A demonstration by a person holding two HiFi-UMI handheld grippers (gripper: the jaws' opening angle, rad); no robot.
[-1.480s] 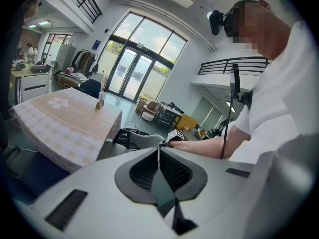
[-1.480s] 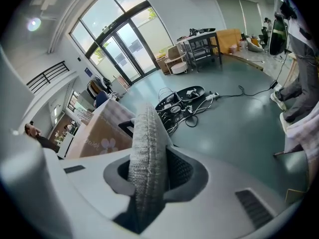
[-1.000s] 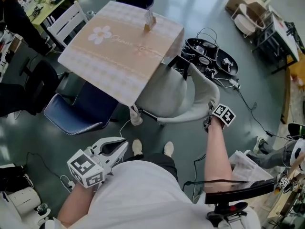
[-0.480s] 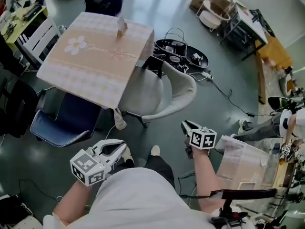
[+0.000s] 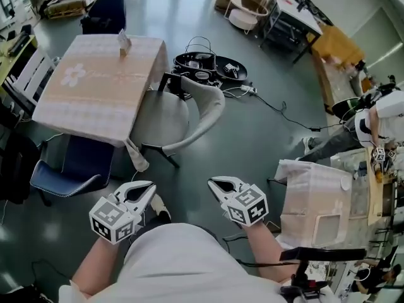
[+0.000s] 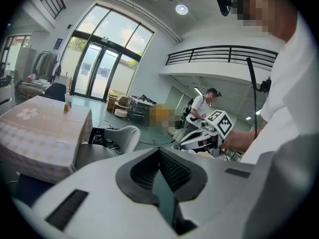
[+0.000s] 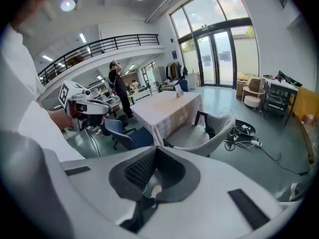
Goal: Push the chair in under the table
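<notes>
Jaws shut and empty on left gripper and right gripper, near the body. For pushing chair deeper: press backrest squarely toward far-left surface, steadily.

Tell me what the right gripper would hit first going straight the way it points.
Probably the grey chair at the table; only bare floor seems to lie between, though depth is unclear.

"What is the draped table hiding?"

"Its cloth is covering its own legs and the front of the grey chair seat. The blue chair is lying half out of sight beneath it."

"And the small thing standing on top?"

"It is showing too small to identify. The picture's left edge is cutting off the white chair."
</notes>
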